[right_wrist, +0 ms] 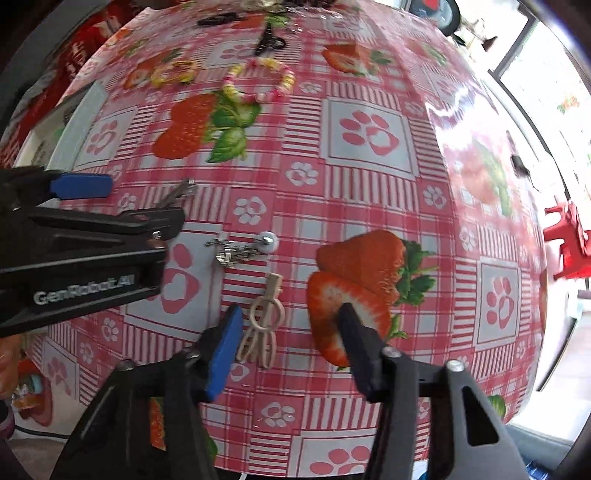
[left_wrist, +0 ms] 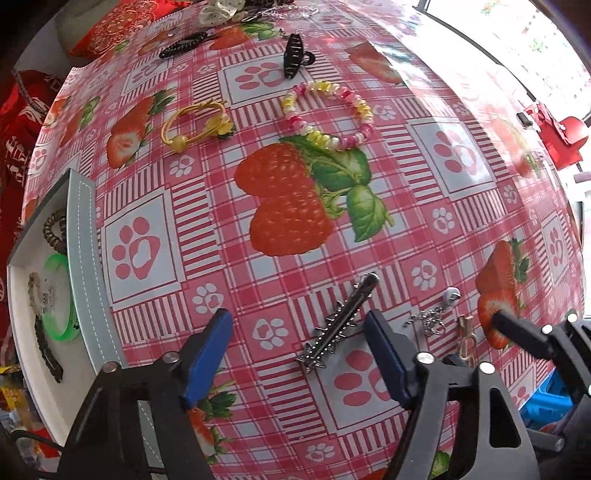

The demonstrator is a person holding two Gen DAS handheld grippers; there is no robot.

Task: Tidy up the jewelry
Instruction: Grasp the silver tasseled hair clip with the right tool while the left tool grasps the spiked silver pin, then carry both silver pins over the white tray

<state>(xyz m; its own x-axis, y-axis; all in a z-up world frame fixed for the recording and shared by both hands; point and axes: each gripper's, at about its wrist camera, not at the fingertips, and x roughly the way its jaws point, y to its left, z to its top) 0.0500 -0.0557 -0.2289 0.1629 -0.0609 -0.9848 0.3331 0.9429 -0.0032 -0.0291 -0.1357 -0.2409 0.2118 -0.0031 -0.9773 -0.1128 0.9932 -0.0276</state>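
Note:
My left gripper [left_wrist: 299,328] is open and empty, low over a silver bar hair clip [left_wrist: 338,323] that lies between its blue pads. A silver chain with a white bead [left_wrist: 432,314] and a beige clip [left_wrist: 466,339] lie just to its right. My right gripper [right_wrist: 291,325] is open and empty; the beige clip [right_wrist: 264,325] lies by its left pad, the silver chain [right_wrist: 243,247] just beyond. The left gripper [right_wrist: 81,229] shows at the left of the right wrist view. A grey tray [left_wrist: 86,273] at left holds a green bangle [left_wrist: 61,299] and dark hair ties.
Farther back on the strawberry tablecloth [left_wrist: 369,240] lie a pink-and-yellow bead bracelet [left_wrist: 328,114], a yellow hair tie [left_wrist: 199,125], a black claw clip [left_wrist: 295,55] and a black spiral tie [left_wrist: 183,44]. Red cushions [left_wrist: 122,26] sit behind. The table edge is at the right.

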